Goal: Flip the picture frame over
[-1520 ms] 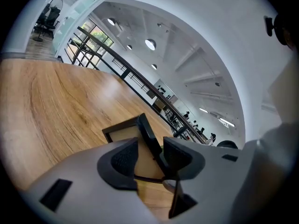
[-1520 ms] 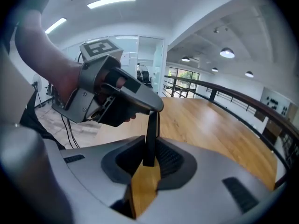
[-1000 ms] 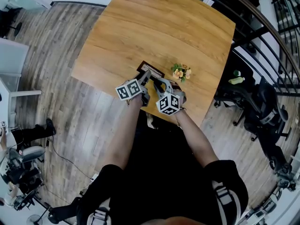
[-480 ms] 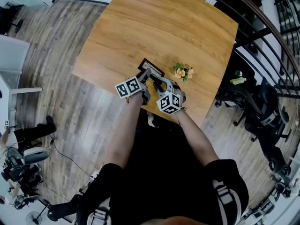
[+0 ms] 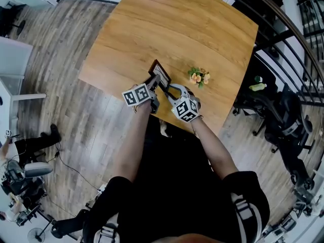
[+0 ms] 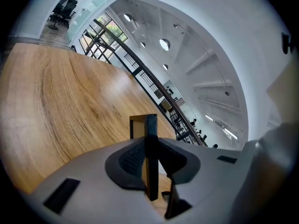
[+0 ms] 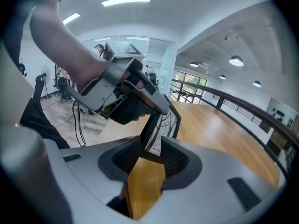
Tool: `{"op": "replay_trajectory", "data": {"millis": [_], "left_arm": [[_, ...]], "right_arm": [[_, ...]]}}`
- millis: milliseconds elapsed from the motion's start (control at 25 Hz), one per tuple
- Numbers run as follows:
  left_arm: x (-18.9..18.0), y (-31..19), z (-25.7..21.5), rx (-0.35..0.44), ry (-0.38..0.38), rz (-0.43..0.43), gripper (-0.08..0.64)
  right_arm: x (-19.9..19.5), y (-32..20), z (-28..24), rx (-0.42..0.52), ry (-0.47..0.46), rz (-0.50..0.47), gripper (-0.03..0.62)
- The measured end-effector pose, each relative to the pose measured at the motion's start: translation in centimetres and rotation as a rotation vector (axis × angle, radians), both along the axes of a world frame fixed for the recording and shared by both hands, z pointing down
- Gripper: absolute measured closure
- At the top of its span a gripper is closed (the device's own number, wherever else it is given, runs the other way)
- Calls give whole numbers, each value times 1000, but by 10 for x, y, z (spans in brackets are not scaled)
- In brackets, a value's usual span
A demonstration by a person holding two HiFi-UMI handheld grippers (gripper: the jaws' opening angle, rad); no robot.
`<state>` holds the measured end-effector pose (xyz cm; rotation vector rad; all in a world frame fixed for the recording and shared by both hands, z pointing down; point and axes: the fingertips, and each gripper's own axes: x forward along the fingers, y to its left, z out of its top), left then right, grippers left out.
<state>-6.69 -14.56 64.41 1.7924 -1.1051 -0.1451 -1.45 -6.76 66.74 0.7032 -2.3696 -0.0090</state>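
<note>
The dark picture frame (image 5: 161, 74) stands tilted up on one edge near the front of the wooden table (image 5: 177, 29). In the left gripper view it shows edge-on (image 6: 150, 139) between the pads of my left gripper (image 6: 150, 162), whose jaws are closing and touch both faces. That left gripper (image 5: 153, 79) grips the frame's near end. My right gripper (image 5: 165, 89) is just beside it; its jaws are opening and stand apart round the frame's lower corner (image 7: 148, 141). The tree-branch print (image 7: 169, 124) faces the right gripper view, where the left gripper's fingers (image 7: 140, 97) also show.
A small bunch of yellow and orange flowers (image 5: 197, 77) lies on the table right of the frame. The table's front edge is directly under both grippers. Black office chairs (image 5: 283, 115) and a curved railing (image 5: 283, 29) are at the right.
The frame lay flat on the table and now stands raised on its edge. The left jaws have closed onto it, and the right gripper has rolled and loosened.
</note>
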Motion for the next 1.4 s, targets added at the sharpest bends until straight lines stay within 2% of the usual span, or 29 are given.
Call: {"op": "replay_trajectory", "data": {"millis": [120,280,560,720,1040,1200,1400], "left_arm": [[-6,2,5,11,-43,20,466],[-5,9,2,35,-83,84,466],[1,23,-1,78,-81,173,466],[10,33,-7,109,-56,248,466],[17,52,-11,148,-39,365,466],[13,57,-15,183,-51,395,466],[15,62,-23,219,-14,436,466]], "right_arm": [[6,-4,-2,-46,-58,17,443],[16,-11,1,-83,-83,46,436],[27,-19,5,-156,-146,82,414],[37,-22,13,-176,-155,91,417],[40,-29,9,-255,-302,156,397],[34,-25,9,-287,-333,143,376],[32,-24,11,-321,-357,134,359]]}}
